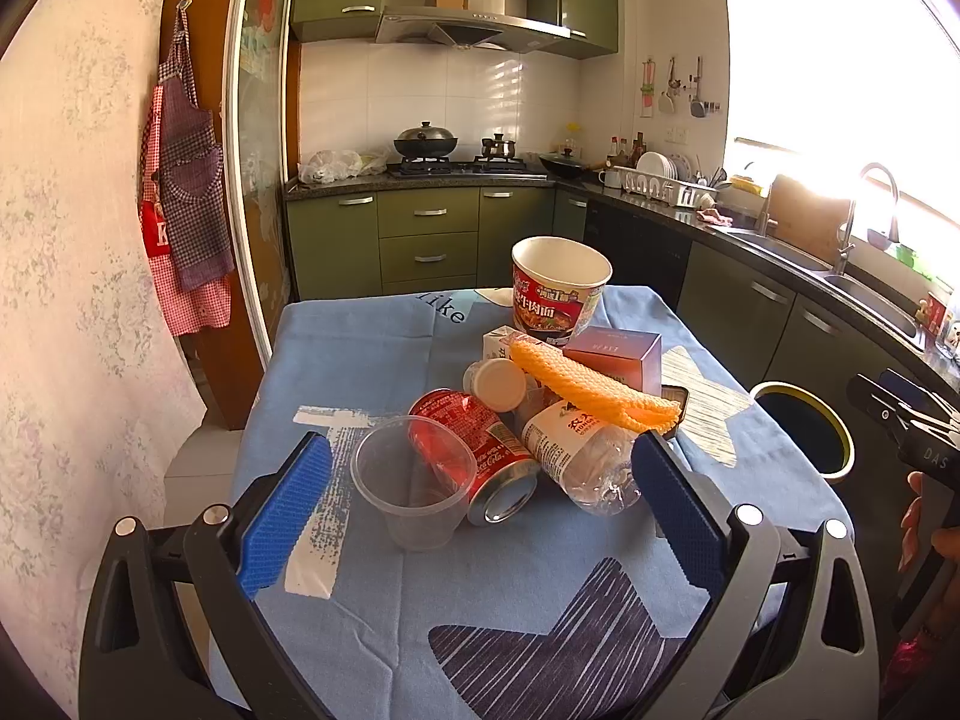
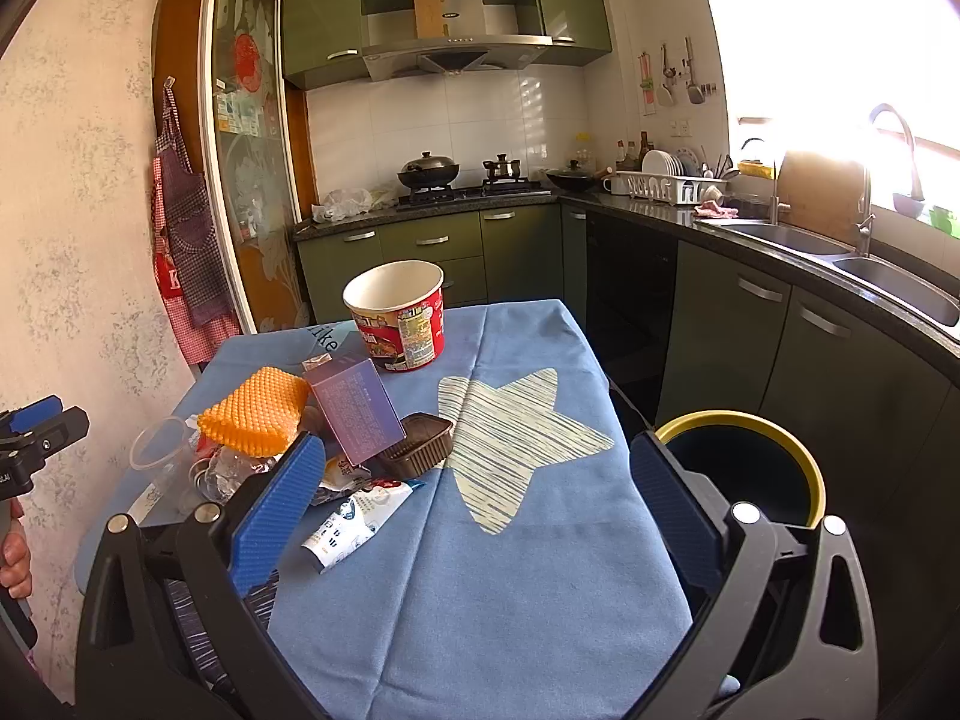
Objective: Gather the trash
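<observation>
Trash pile (image 1: 540, 420) lies just beyond left gripper's (image 1: 480, 498) open jaws.

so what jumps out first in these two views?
A heap of trash sits mid-table on the blue tablecloth: a red instant noodle cup at the back, a Coca-Cola can on its side, an orange sponge on top. A yellow-rimmed bin waits at the table's right edge. Both tools are open and empty.
</observation>
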Tool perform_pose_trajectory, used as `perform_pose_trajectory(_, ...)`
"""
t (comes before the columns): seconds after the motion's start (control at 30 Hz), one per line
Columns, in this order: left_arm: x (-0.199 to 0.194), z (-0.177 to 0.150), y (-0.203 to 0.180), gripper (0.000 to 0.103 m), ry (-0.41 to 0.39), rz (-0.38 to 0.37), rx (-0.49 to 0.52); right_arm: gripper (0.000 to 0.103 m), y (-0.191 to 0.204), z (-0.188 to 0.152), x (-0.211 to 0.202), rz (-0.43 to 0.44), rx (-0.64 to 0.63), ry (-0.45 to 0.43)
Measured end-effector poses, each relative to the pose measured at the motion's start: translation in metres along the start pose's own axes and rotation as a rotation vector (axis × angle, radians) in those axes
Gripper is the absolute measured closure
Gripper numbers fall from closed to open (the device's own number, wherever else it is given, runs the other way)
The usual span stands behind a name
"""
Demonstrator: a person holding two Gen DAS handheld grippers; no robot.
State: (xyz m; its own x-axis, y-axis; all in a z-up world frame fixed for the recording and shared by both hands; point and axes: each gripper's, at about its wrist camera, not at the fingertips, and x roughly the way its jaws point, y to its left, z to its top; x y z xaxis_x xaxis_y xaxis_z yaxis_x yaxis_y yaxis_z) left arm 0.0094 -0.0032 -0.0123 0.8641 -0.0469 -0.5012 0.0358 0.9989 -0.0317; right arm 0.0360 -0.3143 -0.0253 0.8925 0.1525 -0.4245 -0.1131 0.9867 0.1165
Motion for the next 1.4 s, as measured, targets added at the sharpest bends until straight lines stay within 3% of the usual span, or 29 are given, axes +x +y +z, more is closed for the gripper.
perform_pose_trajectory(0.6, 0.008, 0.001, 0.000, 0.004, 0.023, -0.011, 0.004, 0.006, -0.004, -0.004, 0.007, -0.002, 0.008, 0.017)
perform_pose_trajectory(0.83, 0.032, 0.030, 0.015, 0.004, 0.037, -0.047, 0.005, 0.006, -0.004, -0.002, 0.022, 0.009, -0.008, 0.054)
perform_pose_trajectory(0.93, 0.049, 0.051, 0.028, 0.004, 0.044, -0.068, -0.011, 0.006, -0.004, 0.006, 0.036, 0.026, -0.023, 0.077)
perform_pose_trajectory(1.1, 0.087, 0.083, 0.043, 0.004, 0.037, -0.018, 0.024, 0.006, -0.006, 0.033, 0.070, 0.083, -0.045, 0.115)
perform_pose_trajectory(1.4, 0.212, 0.124, 0.089, 0.004, 0.119, 0.031, 0.027, 0.006, 0.009, 0.103, 0.149, 0.230, -0.086, 0.221)
